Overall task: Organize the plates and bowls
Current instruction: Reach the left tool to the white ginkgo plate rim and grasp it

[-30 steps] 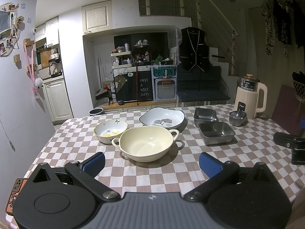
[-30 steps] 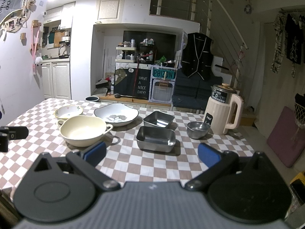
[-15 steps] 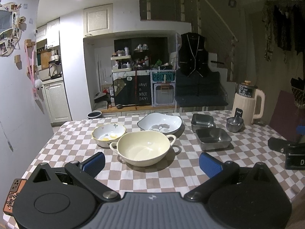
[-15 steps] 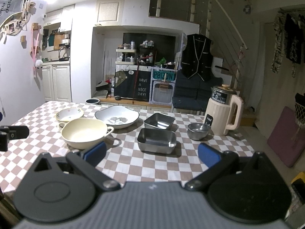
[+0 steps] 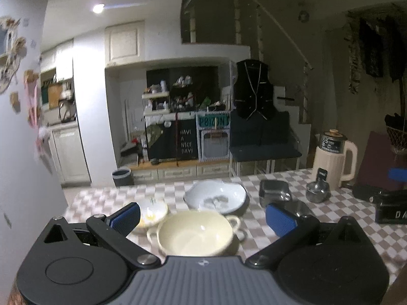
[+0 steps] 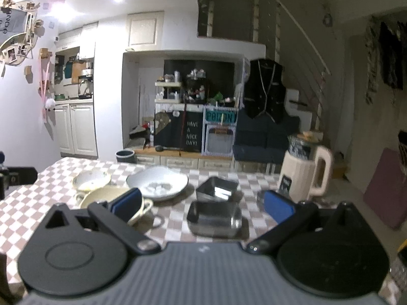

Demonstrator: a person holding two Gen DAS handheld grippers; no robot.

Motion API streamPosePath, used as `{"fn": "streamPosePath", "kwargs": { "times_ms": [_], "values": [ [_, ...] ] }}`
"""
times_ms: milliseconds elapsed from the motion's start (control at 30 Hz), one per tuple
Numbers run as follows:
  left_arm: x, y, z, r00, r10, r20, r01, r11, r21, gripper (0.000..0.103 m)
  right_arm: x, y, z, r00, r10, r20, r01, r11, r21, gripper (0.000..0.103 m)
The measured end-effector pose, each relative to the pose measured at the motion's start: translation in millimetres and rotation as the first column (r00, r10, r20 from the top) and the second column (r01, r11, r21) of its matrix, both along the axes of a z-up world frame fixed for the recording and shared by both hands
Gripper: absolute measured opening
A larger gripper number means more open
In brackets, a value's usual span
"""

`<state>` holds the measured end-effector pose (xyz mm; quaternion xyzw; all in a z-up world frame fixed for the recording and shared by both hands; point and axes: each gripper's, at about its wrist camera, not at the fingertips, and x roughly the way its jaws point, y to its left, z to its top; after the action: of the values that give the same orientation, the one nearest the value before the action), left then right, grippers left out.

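Observation:
A cream two-handled bowl (image 5: 193, 232) sits nearest on the checkered table (image 5: 257, 233), right in front of my open left gripper (image 5: 202, 219). Behind it stand a small flowered bowl (image 5: 152, 209) and a wavy white dish (image 5: 216, 197). Two square steel containers (image 6: 216, 189) (image 6: 215, 218) lie ahead of my open right gripper (image 6: 202, 206), with a small steel bowl (image 5: 316, 190) by the kettle. Both grippers hover above the table, holding nothing. The right view also shows the cream bowl (image 6: 106, 197), the flowered bowl (image 6: 91, 179) and the white dish (image 6: 157, 183).
A cream electric kettle (image 6: 306, 167) stands at the table's far right. The other gripper shows at each view's edge (image 5: 389, 200) (image 6: 15, 176). Beyond the table are kitchen cabinets, shelves, a dark sofa and stairs.
Both grippers have risen and pulled back, so the dishes sit lower and smaller in view. The frames are now motion-blurred. No dish has moved.

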<state>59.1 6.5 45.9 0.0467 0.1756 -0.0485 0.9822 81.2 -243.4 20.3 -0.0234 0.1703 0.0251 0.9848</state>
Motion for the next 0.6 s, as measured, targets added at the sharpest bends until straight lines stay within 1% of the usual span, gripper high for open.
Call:
{"fn": "streamPosePath", "kwargs": {
  "times_ms": [133, 200, 267, 333, 433, 600],
  "values": [
    [36, 2, 6, 0.999, -0.02, 0.029, 0.018, 0.998, 0.054, 0.103, 34, 2, 9, 1.0, -0.005, 0.023, 0.004, 1.0, 0.019, 0.103],
    [54, 2, 7, 0.998, -0.058, 0.032, 0.055, 0.995, 0.083, 0.103, 54, 5, 10, 1.0, 0.004, 0.018, -0.004, 1.0, 0.024, 0.103],
    [73, 1, 8, 0.997, -0.075, 0.031, 0.072, 0.992, 0.102, 0.103, 71, 5, 8, 1.0, -0.007, 0.007, 0.007, 1.0, 0.024, 0.103],
    [91, 2, 7, 0.996, -0.089, 0.017, 0.087, 0.991, 0.1, 0.103, 89, 7, 6, 0.999, -0.031, -0.005, 0.031, 0.999, 0.036, 0.103],
    [125, 3, 7, 0.988, -0.147, -0.044, 0.151, 0.985, 0.084, 0.103, 117, 7, 2, 0.998, -0.048, -0.028, 0.05, 0.995, 0.086, 0.103],
    [181, 1, 0, 0.984, -0.17, -0.054, 0.176, 0.973, 0.146, 0.103, 162, 7, -12, 0.992, -0.105, -0.07, 0.113, 0.985, 0.13, 0.103]
  ]
}}
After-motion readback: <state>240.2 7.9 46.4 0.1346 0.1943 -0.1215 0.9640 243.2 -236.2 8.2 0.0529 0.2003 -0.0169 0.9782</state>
